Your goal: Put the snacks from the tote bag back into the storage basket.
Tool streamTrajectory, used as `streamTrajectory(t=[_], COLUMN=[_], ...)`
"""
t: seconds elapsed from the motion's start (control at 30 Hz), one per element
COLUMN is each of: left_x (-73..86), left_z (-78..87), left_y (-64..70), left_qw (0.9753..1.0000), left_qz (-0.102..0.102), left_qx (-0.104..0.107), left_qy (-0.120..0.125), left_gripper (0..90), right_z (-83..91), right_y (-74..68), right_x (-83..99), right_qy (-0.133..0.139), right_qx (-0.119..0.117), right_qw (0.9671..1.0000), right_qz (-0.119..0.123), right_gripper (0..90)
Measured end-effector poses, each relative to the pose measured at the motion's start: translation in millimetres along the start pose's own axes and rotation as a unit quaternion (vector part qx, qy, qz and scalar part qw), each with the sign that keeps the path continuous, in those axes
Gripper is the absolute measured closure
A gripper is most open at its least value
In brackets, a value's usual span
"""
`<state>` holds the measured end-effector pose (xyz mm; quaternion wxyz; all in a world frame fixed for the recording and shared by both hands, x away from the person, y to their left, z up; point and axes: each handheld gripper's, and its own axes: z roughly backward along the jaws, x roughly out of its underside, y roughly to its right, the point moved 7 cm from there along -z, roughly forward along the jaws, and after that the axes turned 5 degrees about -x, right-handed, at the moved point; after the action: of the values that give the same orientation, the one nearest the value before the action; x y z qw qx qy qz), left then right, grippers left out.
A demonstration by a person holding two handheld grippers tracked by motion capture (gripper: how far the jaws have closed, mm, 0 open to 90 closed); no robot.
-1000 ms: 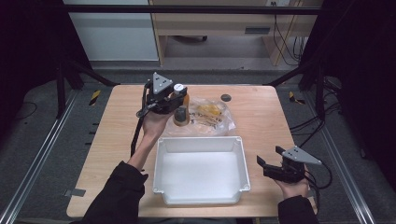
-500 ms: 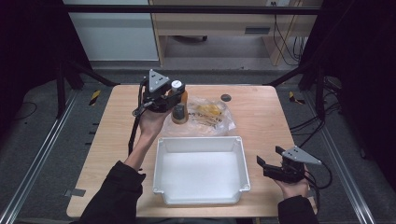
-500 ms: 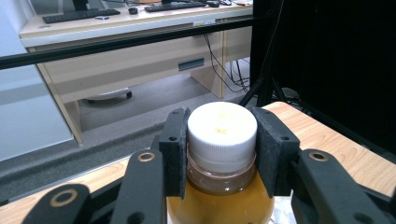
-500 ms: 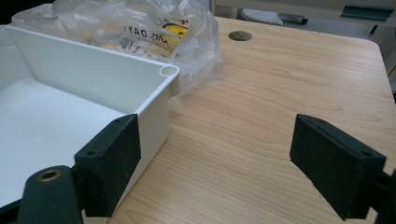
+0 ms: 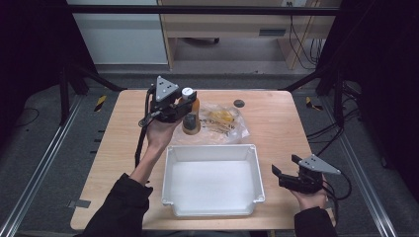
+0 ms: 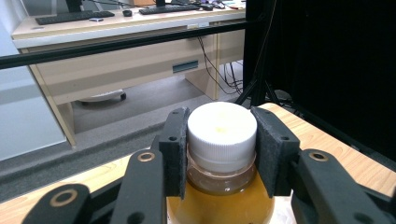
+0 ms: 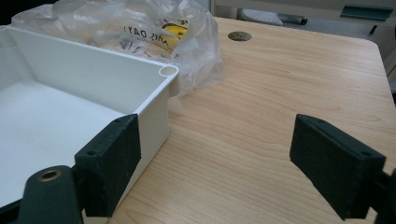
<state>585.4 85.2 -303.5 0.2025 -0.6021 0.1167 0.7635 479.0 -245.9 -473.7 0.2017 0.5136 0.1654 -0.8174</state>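
My left gripper [image 6: 219,149] has its jaws clamped on the white cap [image 6: 221,128] of a bottle [image 5: 190,111] of amber liquid, one pad on each side of the cap, the bottle's shoulder just below them. From above, the bottle looks lifted or tilted over the far part of the worktop [image 5: 276,123]; I cannot tell whether its base touches the wood. Just to the right of those jaws lies a crumpled clear plastic bag [image 5: 222,121], and nearer me than them sits the white bin [image 5: 212,148], which looks empty. My guess is the bottle goes into that bin. To do it well I should keep the squeeze even on the cap, carry the bottle upright so it does not swing, clear the bin's far wall, then lower before letting go. My right gripper [image 7: 219,163] rests beside the bin's right wall, jaws wide apart, nothing between them.
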Motion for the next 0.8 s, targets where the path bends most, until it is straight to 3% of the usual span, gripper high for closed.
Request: streamTrajectory(t=[0.37, 0.8], left_x=[6.2, 21.4], left_z=[9.7, 24.8], left_y=[10.4, 22.1], left_qw=[0.9999, 0.9997], left_qz=[-0.010, -0.007], left_qx=[0.007, 0.023], left_qy=[0.002, 0.004], left_gripper=[58.8, 58.8], right_z=[0.5, 1.1], right_y=[-0.1, -0.2], right_x=[0.0, 0.1], right_qy=[0.000, 0.000], right_qx=[0.001, 0.001], right_qw=[1.0000, 1.0000], right_qz=[0.000, 0.001], right_gripper=[16.6, 16.7])
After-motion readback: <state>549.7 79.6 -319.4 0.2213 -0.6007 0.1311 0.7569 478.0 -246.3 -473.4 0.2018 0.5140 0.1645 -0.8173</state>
